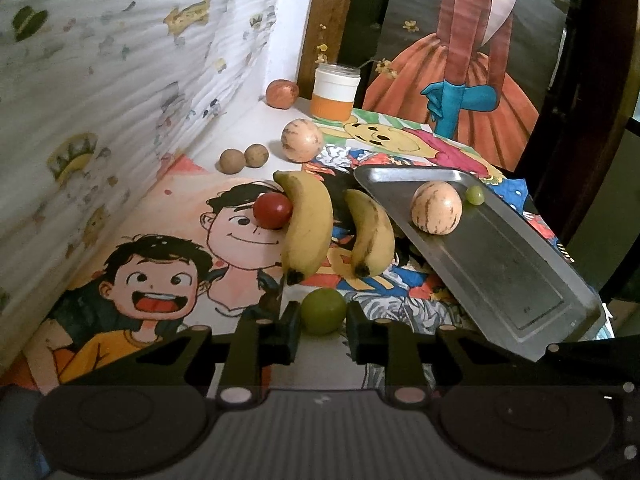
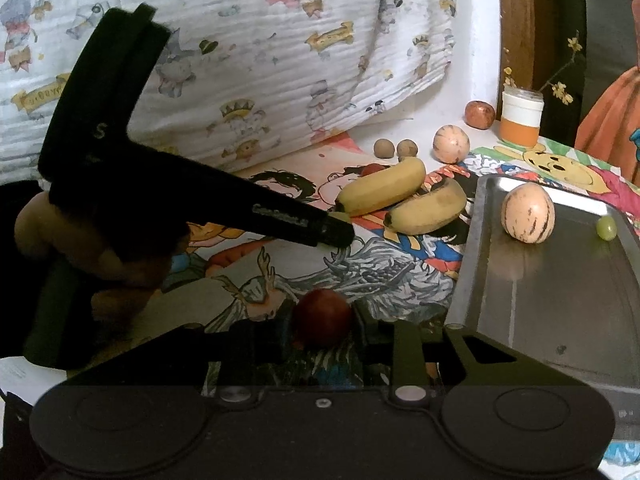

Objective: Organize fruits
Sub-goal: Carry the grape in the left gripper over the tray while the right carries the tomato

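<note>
Fruits lie scattered over the cartoon-printed cloth (image 1: 168, 216), and only two have reached the steel tray (image 1: 516, 280): a striped pale melon (image 1: 437, 208) and a small green grape (image 1: 475, 194).

From the left wrist, the left gripper (image 1: 323, 326) has its fingers pressed against a round green fruit (image 1: 323, 311), one on each side. The grip looks shallow, only at the tips, so I'd guess the smooth ball could squirt out on the lift. Two bananas (image 1: 308, 228) lie just beyond it; a swing forward might nudge them.

From the right wrist, the right gripper (image 2: 322, 330) is clamped on a dark red fruit (image 2: 322, 317), right beside the tray's near corner (image 2: 460, 312). Knocking that rim could set the melon (image 2: 528, 213) rolling. The left tool's black body (image 2: 120, 184) reaches across close by, so the two could collide if both head for the tray together.
</note>
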Tool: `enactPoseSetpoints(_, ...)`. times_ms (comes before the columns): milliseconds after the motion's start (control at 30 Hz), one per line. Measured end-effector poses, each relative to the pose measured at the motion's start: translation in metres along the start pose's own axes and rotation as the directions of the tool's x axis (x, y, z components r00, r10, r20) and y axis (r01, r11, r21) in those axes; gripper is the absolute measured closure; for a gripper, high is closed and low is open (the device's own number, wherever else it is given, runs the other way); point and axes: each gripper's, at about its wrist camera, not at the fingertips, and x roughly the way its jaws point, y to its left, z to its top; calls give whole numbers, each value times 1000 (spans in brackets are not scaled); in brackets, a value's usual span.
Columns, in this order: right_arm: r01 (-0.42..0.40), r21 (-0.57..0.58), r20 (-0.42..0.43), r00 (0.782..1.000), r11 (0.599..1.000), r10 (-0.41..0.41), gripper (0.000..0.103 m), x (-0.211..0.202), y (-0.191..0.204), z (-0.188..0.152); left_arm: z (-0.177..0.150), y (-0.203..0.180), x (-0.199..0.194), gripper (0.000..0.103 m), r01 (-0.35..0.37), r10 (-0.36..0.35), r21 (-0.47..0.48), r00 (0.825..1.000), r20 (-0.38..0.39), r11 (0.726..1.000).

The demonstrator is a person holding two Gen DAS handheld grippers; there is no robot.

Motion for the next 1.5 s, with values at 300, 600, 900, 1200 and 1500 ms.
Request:
enactPoseSetpoints(300,16,74,30,999,997,-19,71,-30,-18,-11,-6,-13,-14,76,13,-13,-19,1000,-8,1000)
enactPoseSetpoints(600,106,92,94,989,990,-115,71,-64,-57,-8,8,-45,-17,76,57,-57,7,998,5,998)
enactPoseSetpoints(900,246,19,142,959,969,-246,71,-70,-123,26,30,-80,2,76,98,-99,42,995,13,994)
enactPoseSetpoints(1200,277,2,109,955,961,-276,71,-29,-179,40,45,-103,44,76,114,-113,94,993,-12,989)
enactPoseSetpoints(1500,267,-17,31,963,963,-267,71,13,-208,42,42,-112,74,76,117,-112,128,993,-46,985)
